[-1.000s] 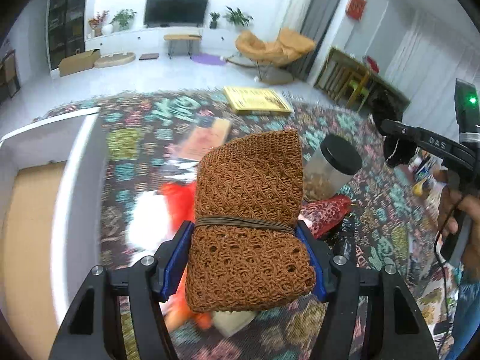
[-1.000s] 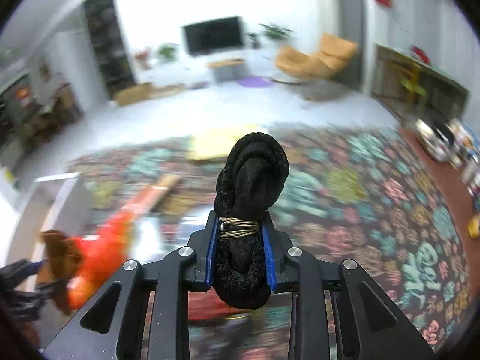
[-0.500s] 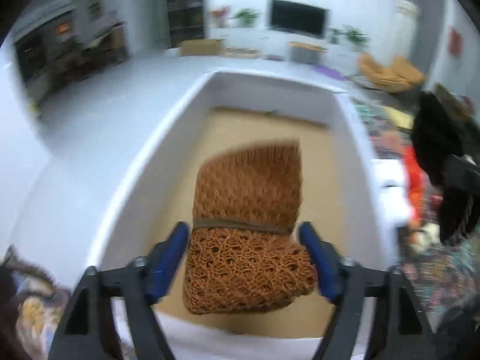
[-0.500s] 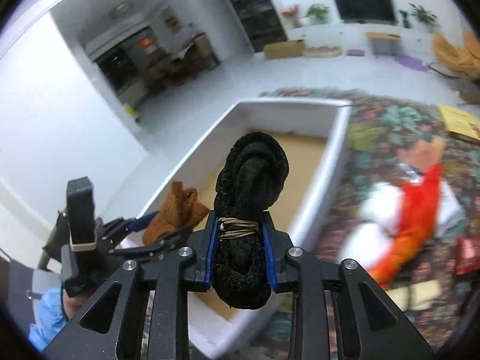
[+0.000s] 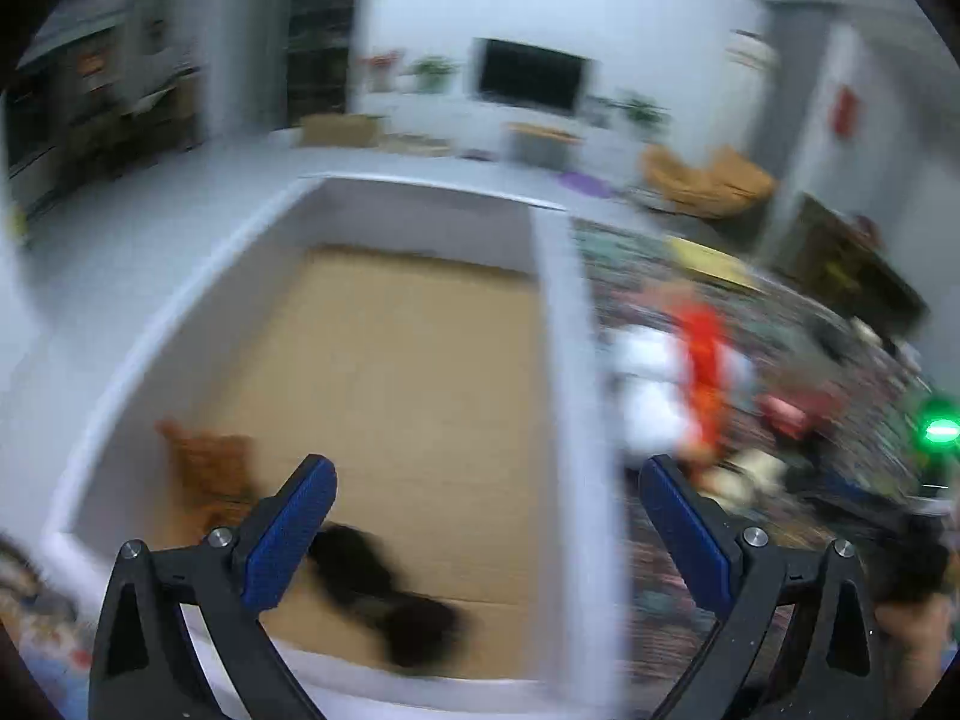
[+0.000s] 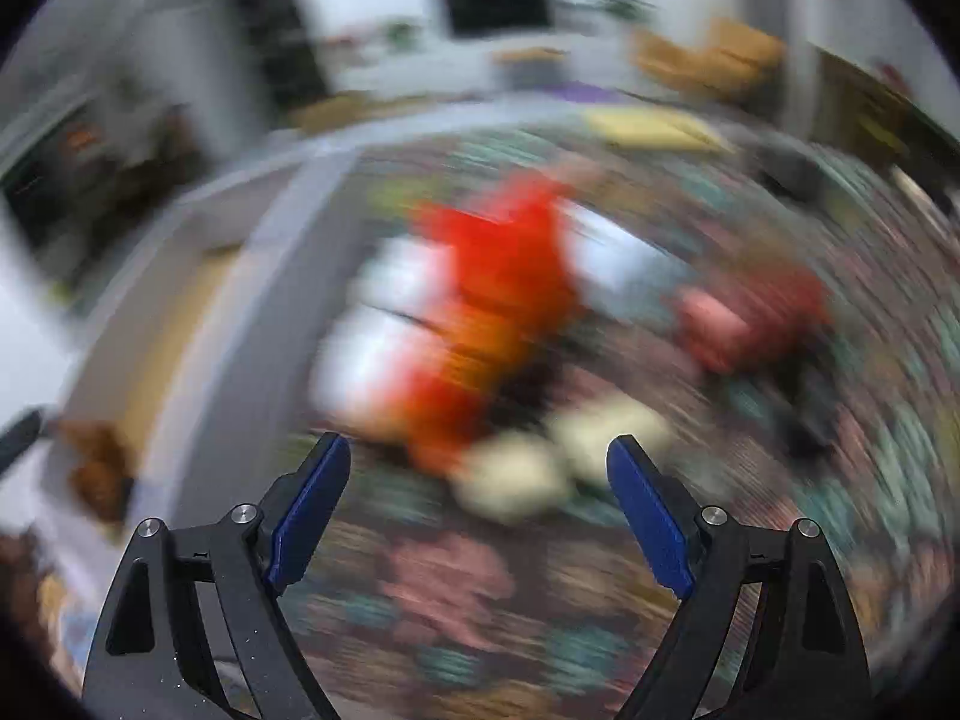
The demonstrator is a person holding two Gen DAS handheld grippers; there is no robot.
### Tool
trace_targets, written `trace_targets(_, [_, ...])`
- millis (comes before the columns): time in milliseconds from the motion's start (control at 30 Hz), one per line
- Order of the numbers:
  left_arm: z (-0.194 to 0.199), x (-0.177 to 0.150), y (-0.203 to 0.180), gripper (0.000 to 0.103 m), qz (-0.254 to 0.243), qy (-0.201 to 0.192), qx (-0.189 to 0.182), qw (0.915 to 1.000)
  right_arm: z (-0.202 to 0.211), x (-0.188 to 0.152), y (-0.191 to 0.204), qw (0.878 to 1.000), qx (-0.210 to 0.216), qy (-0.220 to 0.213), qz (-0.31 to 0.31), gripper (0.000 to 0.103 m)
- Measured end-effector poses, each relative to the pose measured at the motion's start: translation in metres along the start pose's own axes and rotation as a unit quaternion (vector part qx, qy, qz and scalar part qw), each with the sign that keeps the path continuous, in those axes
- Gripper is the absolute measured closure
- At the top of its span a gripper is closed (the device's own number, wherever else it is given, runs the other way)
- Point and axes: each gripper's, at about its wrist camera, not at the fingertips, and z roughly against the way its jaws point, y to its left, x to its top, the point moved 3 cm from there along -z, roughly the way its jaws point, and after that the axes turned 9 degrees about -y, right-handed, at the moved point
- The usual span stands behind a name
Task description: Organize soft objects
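Observation:
My left gripper (image 5: 486, 474) is open and empty above the near end of a white box (image 5: 555, 360) with a tan floor. A brown knitted bundle (image 5: 207, 468) lies in the box's near left corner, and a black knitted bundle (image 5: 384, 588) lies beside it near the front wall. My right gripper (image 6: 480, 456) is open and empty over the patterned tablecloth (image 6: 456, 588), facing a blurred orange and white soft toy (image 6: 480, 294). The brown bundle also shows in the right wrist view (image 6: 96, 468), at the far left.
On the cloth right of the box lie the orange and white toy (image 5: 690, 372), a red patterned item (image 6: 750, 312), pale cream objects (image 6: 558, 450) and a yellow book (image 6: 648, 120). Both views are motion-blurred. The other hand-held gripper with a green light (image 5: 939, 429) is at the right.
Both grippers have opened and let go of their bundles, which now lie in the box. The right gripper has swung from the box back toward the items on the cloth.

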Motion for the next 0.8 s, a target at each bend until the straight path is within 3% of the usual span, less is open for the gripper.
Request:
trace_targets(100, [-0.008,-0.025,-0.074,0.002,-0.035,0.025,-0.084,0.9956,-0.009,-0.02,-0.044,0.998,-0.059,0.011,-0.023,0.014])
trace_targets(167, [-0.023,-0.045,-0.114,0.002,-0.06,0.051,-0.116,0.9901,-0.011,-0.03,-0.063,0.996,-0.082,0.012,-0.035,0.014])
trace_targets(267, [-0.061,-0.077,-0.153,0.003,-0.097,0.086,-0.108,0.9856,-0.02,-0.026,-0.084,0.993,-0.102,0.006,-0.051,0.014])
trace_targets(400, [-0.1,-0.102,-0.16,0.003,-0.127,0.109,-0.079,0.9827,-0.031,-0.019,-0.094,0.991,-0.125,-0.007,-0.035,0.014])
trace_targets(500, [-0.122,-0.11,-0.157,0.003,-0.131,0.11,-0.056,0.9836,-0.044,-0.029,-0.104,0.992,-0.119,0.004,-0.048,0.012])
trace_targets(633, [-0.141,-0.116,-0.147,0.003,-0.103,0.117,-0.055,0.9862,-0.041,-0.034,-0.102,0.991,-0.127,-0.008,-0.045,0.011])
trace_targets(800, [-0.151,-0.116,-0.144,0.001,-0.119,0.092,-0.049,0.9875,-0.041,-0.036,-0.1,0.99,-0.136,-0.022,-0.045,0.009])
